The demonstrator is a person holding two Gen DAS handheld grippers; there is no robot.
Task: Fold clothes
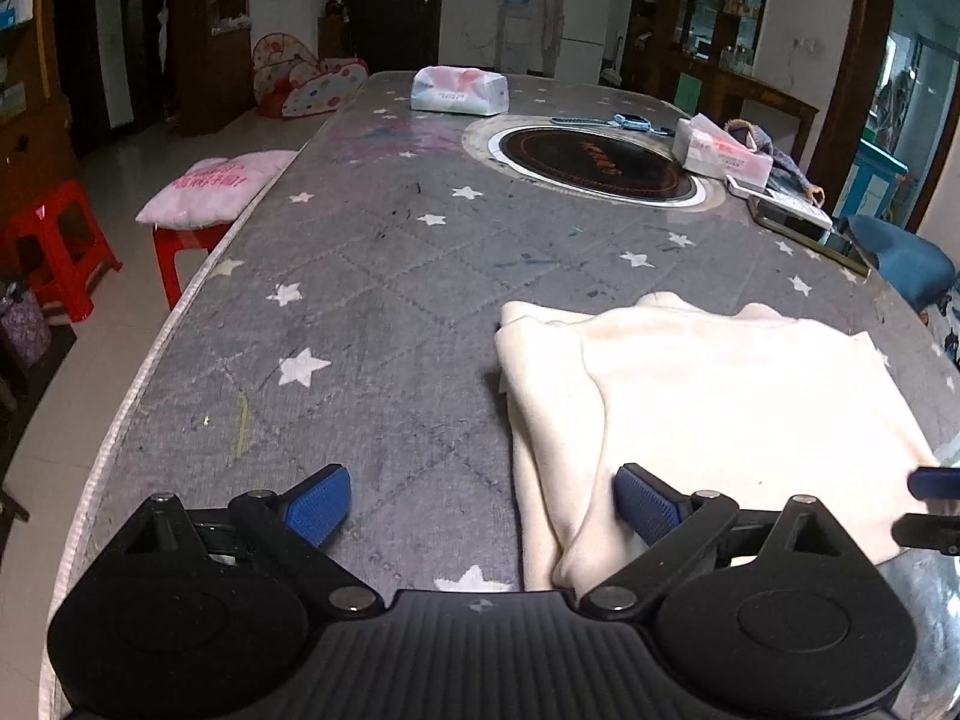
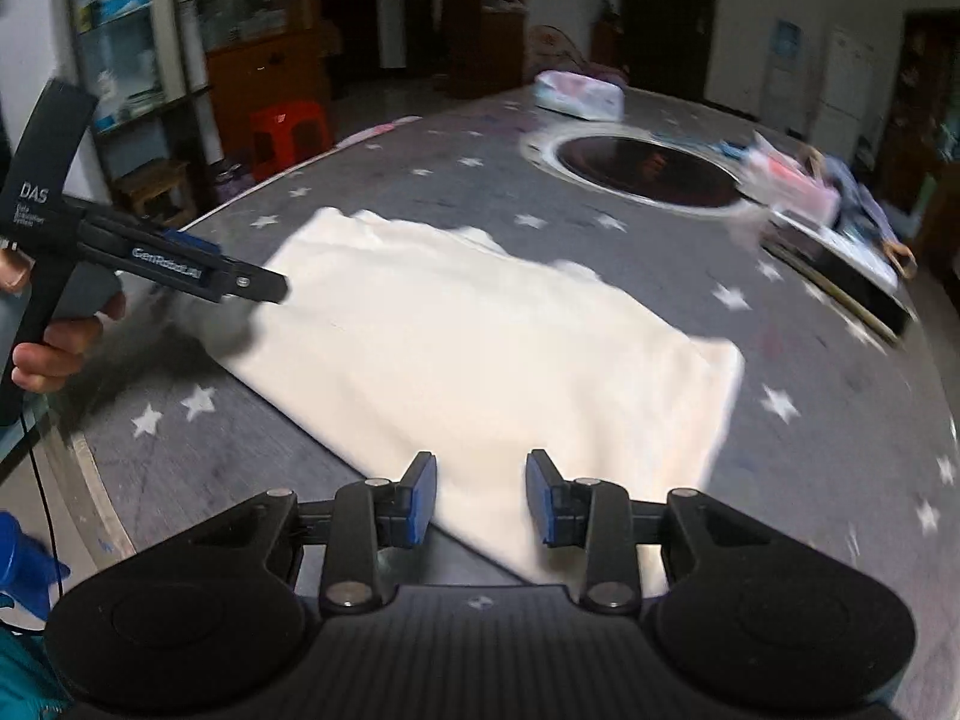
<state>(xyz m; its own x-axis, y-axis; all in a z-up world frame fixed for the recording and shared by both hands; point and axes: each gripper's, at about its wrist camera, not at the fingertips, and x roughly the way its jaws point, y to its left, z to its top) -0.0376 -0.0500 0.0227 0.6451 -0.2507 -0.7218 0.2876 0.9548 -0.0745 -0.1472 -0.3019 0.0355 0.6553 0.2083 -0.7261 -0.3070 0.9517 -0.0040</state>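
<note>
A cream garment [image 1: 708, 396] lies folded into a rough rectangle on the grey star-patterned table cover [image 1: 372, 300]. My left gripper [image 1: 483, 507] is open wide at the garment's near left corner, its right pad over the cloth and its left pad over bare cover. In the right wrist view the same garment [image 2: 480, 348] spreads ahead, and my right gripper [image 2: 480, 495] stands open above its near edge with nothing between the pads. The left gripper [image 2: 264, 288] shows from the side at the garment's left edge, held by a hand [image 2: 54, 342].
A round black hotplate [image 1: 594, 162] is set into the table's middle. Beyond it lie a tissue pack [image 1: 459, 90], a tissue box [image 1: 720, 147], a blue watch [image 1: 630, 121] and a phone [image 1: 792, 210]. Red stools [image 1: 60, 246] and a pink cushion [image 1: 216, 186] stand left of the table.
</note>
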